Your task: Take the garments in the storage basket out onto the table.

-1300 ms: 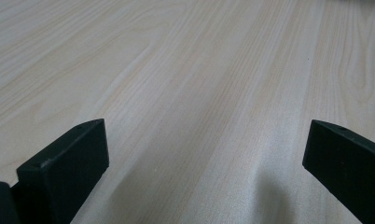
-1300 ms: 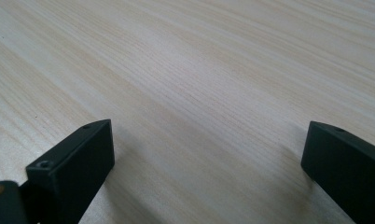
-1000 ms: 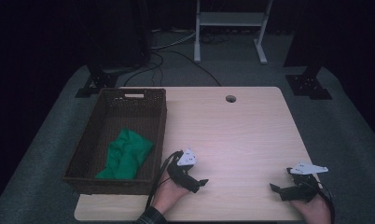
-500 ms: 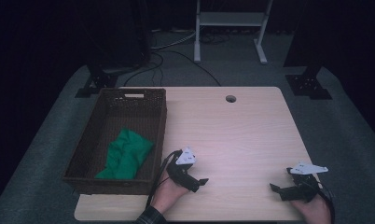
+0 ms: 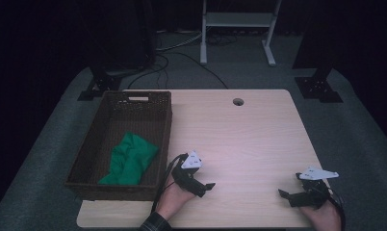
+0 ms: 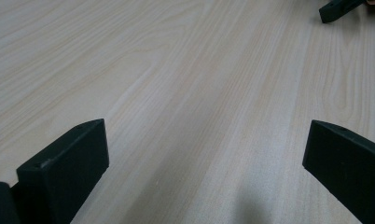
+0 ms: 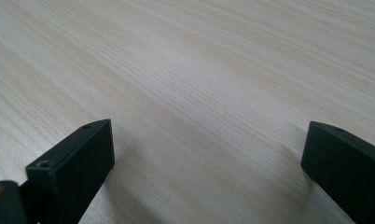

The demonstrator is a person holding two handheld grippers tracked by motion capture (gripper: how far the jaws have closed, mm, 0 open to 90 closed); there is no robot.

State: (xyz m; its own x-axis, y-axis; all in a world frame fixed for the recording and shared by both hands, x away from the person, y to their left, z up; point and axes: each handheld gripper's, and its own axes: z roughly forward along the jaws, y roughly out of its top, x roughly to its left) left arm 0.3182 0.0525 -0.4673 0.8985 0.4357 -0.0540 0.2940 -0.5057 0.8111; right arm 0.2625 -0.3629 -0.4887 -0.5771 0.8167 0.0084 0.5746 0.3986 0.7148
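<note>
Since a second ago almost nothing has shifted: the left gripper (image 5: 201, 185) sits in the same spot just right of the basket's near corner, having only settled a touch, and the right gripper (image 5: 297, 195) keeps its place near the table's front right corner. No brand, label or writing can be read on anything here. The table (image 5: 249, 134) is a pale wood-grain top, smooth and matt, with rounded corners and a small round cable hole (image 5: 238, 101) near its far edge; close up, in both gripper views, the grain runs in long fine streaks across the board. Each gripper is black, blocky and hard-edged, with a grey three-cornered plate on top and a dark cable trailing back toward the hand. In the left gripper view its two jaws stand wide apart with bare wood between them, gripping nothing, and the tip of the other gripper shows at the top right corner. In the right gripper view the jaws are likewise spread wide over bare wood, empty. The basket (image 5: 148, 98) is a dark brown woven wicker tray, rectangular, with a slot handle in its far wall; it stands on the left part of the table, its left side overhanging the edge. Inside it lies a green cloth (image 5: 129, 161), soft and crumpled into loose folds, resting against the near right part of the basket floor, just beside the left gripper but apart from it.
</note>
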